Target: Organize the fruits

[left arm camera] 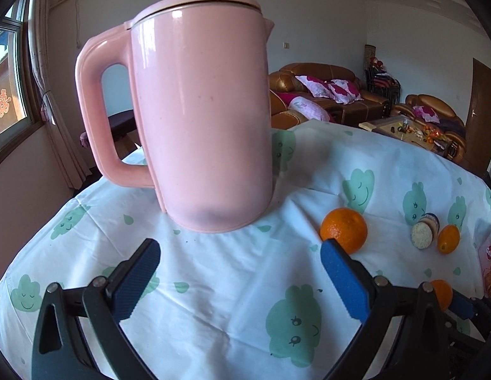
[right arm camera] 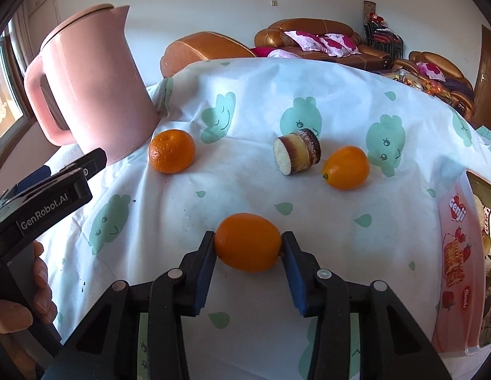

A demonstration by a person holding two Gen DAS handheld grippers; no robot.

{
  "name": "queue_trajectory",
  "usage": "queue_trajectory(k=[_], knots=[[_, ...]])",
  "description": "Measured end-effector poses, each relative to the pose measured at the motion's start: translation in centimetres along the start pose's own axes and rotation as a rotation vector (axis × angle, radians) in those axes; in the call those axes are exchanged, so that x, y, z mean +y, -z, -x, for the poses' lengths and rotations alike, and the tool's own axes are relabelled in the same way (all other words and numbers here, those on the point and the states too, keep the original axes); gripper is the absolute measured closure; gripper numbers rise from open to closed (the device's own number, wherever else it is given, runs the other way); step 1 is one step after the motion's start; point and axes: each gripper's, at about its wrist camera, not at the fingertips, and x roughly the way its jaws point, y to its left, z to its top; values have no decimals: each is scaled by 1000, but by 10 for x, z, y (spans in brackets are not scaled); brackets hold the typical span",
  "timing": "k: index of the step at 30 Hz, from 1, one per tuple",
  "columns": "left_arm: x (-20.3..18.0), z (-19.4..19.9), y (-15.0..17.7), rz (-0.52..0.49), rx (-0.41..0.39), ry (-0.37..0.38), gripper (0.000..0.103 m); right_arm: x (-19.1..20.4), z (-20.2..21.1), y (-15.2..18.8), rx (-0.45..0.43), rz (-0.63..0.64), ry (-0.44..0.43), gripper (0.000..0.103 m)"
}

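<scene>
The right hand-held gripper (right arm camera: 248,247) is clamped on a small smooth orange fruit (right arm camera: 247,242), its two blue pads pressing the fruit's opposite ends just above the bench (right arm camera: 340,101), which is covered by a white cloth printed with green smiling shapes. Beyond it a second smooth orange fruit (right arm camera: 346,167) lies just beside a small round cake (right arm camera: 296,155) tipped on its side. Left of those, well apart, sits a larger dimpled orange (right arm camera: 172,155) near the foot of a pink jug (right arm camera: 90,85) with its lid on. A pink box (right arm camera: 460,253) with printed strawberries stands at the bench's right edge. The left hand-held gripper (left arm camera: 240,280) hovers with its pads apart and nothing between them, facing the jug; its right pad overlaps the dimpled orange in the left wrist view, though contact cannot be judged. A person's hand (right arm camera: 39,272) grips its handle.
</scene>
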Motion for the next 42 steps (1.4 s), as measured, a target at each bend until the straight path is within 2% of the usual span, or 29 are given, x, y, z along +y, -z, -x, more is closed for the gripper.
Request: queue_trajectory(k=[4,9,11,13,16,23,27,30,33,37,39,42], knots=[[-13,4,0,-33,-27,60,0,-13,23,3,-118,-52,-32,59],[-38,-4,-8,-90,4,122,0,-20,49,3,-248,-29,51,59],[-49,-14,-13,-122,20,106,1,-24,59,2,-291,-39,62,59],[-57,-27,-17,-133,46,84,11,-29,64,0,-324,-57,64,59],[-66,-47,-20,-130,117,125,16,-33,64,-1,-338,-66,82,59],[-72,-60,-25,-134,166,218,19,-39,54,-2,-306,-79,73,59],[-75,-79,-24,-128,264,251,26,-36,50,0,-290,-71,69,59],[-68,-76,-26,-91,248,258,41,-32,52,1,-299,-57,78,59],[-59,-70,-27,-47,219,313,54,-29,52,1,-299,-46,86,59],[-39,-62,-28,49,159,386,55,-29,54,2,-311,-53,95,59],[-28,-50,-28,89,94,395,55,-29,58,2,-330,-53,100,60],[-20,-36,-25,95,17,380,55,-26,67,4,-383,-29,122,60]])
